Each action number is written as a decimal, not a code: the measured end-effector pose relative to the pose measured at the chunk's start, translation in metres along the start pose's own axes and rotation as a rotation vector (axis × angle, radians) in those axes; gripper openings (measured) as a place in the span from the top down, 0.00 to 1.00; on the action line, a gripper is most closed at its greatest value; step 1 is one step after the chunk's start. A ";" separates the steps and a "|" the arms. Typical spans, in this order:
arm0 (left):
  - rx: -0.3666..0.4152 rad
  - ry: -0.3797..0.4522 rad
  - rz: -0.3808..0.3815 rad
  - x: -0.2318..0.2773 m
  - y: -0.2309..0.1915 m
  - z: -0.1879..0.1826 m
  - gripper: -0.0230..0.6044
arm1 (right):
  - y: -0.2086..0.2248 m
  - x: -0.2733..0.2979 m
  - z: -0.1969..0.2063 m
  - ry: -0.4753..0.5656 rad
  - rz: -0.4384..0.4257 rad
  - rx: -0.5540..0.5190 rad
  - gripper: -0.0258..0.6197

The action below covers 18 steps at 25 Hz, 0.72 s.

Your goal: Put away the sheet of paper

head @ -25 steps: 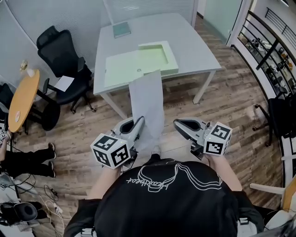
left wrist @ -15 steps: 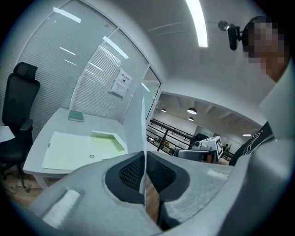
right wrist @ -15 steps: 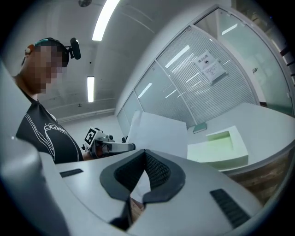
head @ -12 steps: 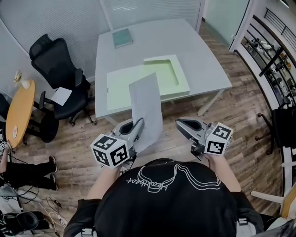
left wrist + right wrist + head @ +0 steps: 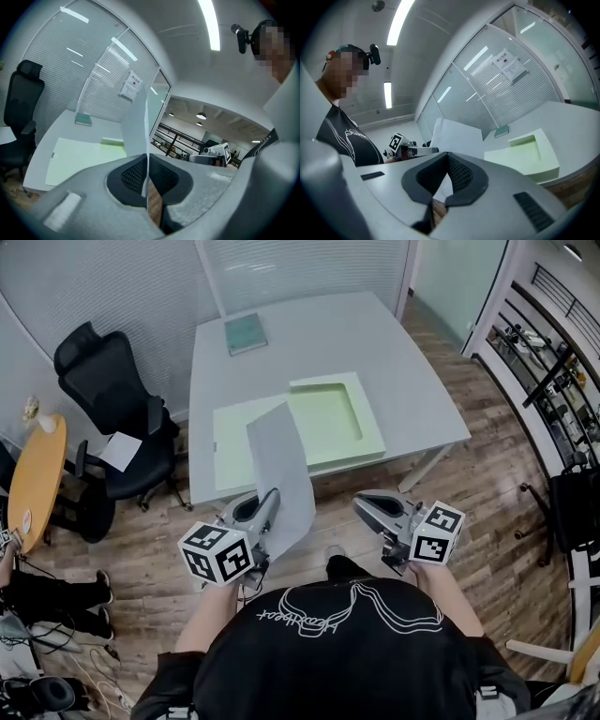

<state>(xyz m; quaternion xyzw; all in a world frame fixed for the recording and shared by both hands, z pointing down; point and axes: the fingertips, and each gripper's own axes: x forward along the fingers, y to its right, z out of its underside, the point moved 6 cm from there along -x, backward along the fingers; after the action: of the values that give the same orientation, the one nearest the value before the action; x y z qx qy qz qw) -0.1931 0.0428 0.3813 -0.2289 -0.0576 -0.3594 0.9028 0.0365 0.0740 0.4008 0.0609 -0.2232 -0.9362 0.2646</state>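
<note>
A grey-white sheet of paper [image 5: 281, 465] stands up from my left gripper [image 5: 270, 495], which is shut on its lower edge. In the left gripper view the sheet [image 5: 138, 126] runs edge-on between the closed pads of that gripper [image 5: 146, 180]. My right gripper [image 5: 359, 503] is level beside it, shut with nothing held; its own view shows the jaws [image 5: 443, 185] closed and the paper [image 5: 454, 138] off to the left. Ahead on the grey table [image 5: 309, 334] lies an open pale green box [image 5: 323, 418] with its flat lid [image 5: 234, 437] spread to the left.
A teal book [image 5: 245, 334] lies at the table's far side. A black office chair [image 5: 103, 399] and a round orange table [image 5: 33, 479] stand left. A railing [image 5: 553, 362] runs along the right. Wooden floor lies between me and the table.
Both grippers have moved forward toward the table, which now looks nearer. The sheet's top now overlaps the green box's lid in the head view. Both jaws stay closed.
</note>
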 end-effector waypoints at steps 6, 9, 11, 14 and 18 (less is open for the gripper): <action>-0.029 -0.009 -0.051 0.032 -0.025 -0.018 0.95 | 0.052 0.011 -0.024 0.006 -0.036 0.039 0.95; -0.044 -0.006 -0.089 0.050 -0.044 -0.032 0.95 | 0.080 0.018 -0.039 0.014 -0.078 0.054 0.95; -0.051 -0.009 -0.119 0.059 -0.059 -0.040 0.95 | 0.099 0.024 -0.048 0.005 -0.090 0.056 0.95; -0.053 -0.020 -0.149 0.075 -0.075 -0.052 0.95 | 0.126 0.030 -0.062 -0.005 -0.101 0.056 0.95; -0.054 -0.028 -0.189 0.094 -0.089 -0.063 0.95 | 0.156 0.030 -0.077 -0.015 -0.116 0.055 0.94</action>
<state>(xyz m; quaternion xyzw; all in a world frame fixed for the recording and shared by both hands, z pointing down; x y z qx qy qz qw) -0.1884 -0.1011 0.3840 -0.2519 -0.0819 -0.4414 0.8573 0.1020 -0.0905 0.4022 0.0740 -0.2470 -0.9439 0.2063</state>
